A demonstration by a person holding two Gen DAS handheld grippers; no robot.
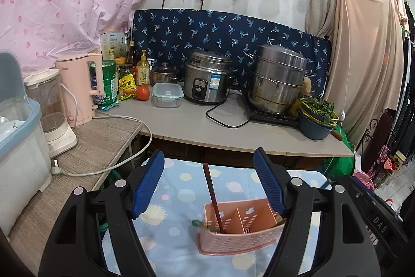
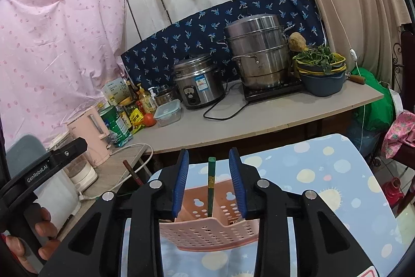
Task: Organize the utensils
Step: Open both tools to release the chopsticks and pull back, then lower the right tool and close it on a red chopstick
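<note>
A pink perforated utensil holder [image 1: 241, 238] [image 2: 207, 232] with dividers stands on the blue spotted cloth [image 1: 179, 188]. A dark brown chopstick [image 1: 211, 194] stands upright in its left compartment, between the fingers of my left gripper [image 1: 209, 153]. That gripper is open, with its pads well clear of the stick. A green chopstick [image 2: 211, 181] stands in the holder between the fingers of my right gripper [image 2: 208, 151]. There is a gap on each side of it, so this gripper is open too. The green stick's end [image 1: 199, 223] shows by the holder's left wall.
Behind the cloth runs a grey counter [image 1: 197, 126] with a rice cooker [image 1: 207, 79], a stacked steel steamer [image 1: 277, 79], a lidded glass box [image 1: 167, 95], a tomato, bottles and a basin of greens [image 1: 317, 118]. A pink kettle [image 1: 79, 87] and a blender stand at left. A hand [image 2: 39, 238] holds the left gripper's handle.
</note>
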